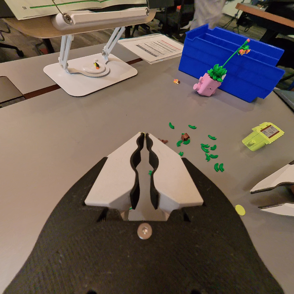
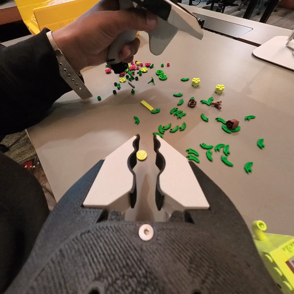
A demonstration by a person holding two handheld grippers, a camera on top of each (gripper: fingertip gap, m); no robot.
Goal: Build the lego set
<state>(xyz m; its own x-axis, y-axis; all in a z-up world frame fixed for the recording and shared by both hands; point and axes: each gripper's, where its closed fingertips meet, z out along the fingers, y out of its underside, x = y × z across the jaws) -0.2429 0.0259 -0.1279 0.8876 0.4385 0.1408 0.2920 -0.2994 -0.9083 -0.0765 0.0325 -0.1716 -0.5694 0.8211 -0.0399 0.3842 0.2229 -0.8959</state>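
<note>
My left gripper (image 1: 143, 134) is shut above the grey table, with a small lime-yellow piece (image 1: 140, 132) just showing at its tips. My right gripper (image 2: 146, 137) is open and low over the table. A round lime tile (image 2: 141, 155) lies flat between its fingers and touches neither; it also shows in the left wrist view (image 1: 240, 210). Green leaf pieces (image 2: 208, 152) are scattered to the right. A lime pot (image 1: 262, 137) lies beyond them. A pink pot with a green plant (image 1: 208, 84) leans against the blue bin.
A blue bin (image 1: 238, 63) stands at the back right, and a white book stand (image 1: 89, 76) at the back left holds a booklet. A pile of small pieces (image 2: 135, 70), two lime round bricks (image 2: 195, 82), a yellow flat tile (image 2: 147, 105) and brown pieces (image 2: 232, 124) lie on the table. A person's hand (image 2: 95, 31) holds the left gripper. Some 15 cm of space lies between my two pairs of fingers. The lime pot (image 1: 262, 137) lies some 15 cm from my right tips, 25 cm from my left tips. Seen from the right wrist view (image 2: 281, 246) as well.
</note>
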